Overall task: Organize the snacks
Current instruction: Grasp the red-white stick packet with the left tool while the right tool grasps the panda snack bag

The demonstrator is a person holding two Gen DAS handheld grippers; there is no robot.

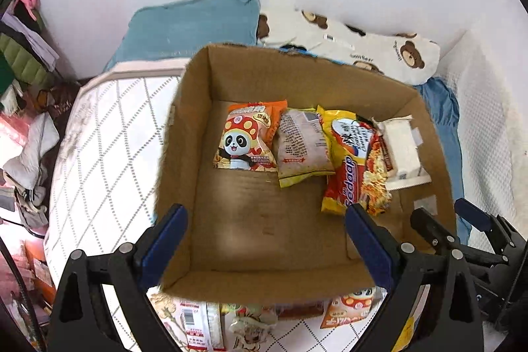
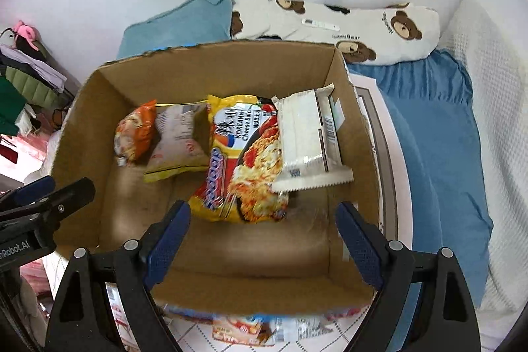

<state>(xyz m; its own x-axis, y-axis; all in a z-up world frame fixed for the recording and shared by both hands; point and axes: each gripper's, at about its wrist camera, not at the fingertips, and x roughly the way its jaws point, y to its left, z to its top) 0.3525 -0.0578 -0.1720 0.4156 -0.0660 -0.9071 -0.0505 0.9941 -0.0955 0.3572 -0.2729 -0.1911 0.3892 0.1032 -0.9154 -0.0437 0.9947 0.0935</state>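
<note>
An open cardboard box (image 1: 231, 78) (image 2: 204, 68) sits on the bed. Along its far side lie an orange panda snack bag (image 1: 249, 137) (image 2: 133, 134), a pale yellow-edged packet (image 1: 302, 145) (image 2: 178, 141), a yellow noodle pack (image 1: 356, 160) (image 2: 244, 160) and a white packet (image 1: 404, 150) (image 2: 307, 141). My left gripper (image 1: 264, 220) hovers open above the box's near half, nothing between its fingers. My right gripper (image 2: 262, 216) is open too, above the box's near right part, and empty. More snack packs (image 1: 349, 309) (image 2: 237, 329) lie on the mattress in front of the box, partly hidden by it.
The mattress (image 1: 99, 134) carries a teal pillow (image 1: 194, 22) and a bear-print pillow (image 2: 363, 22) behind the box, with a blue sheet (image 2: 429, 127) and white blanket (image 2: 488, 88) on the right. Clothes and clutter (image 1: 23, 55) fill the left.
</note>
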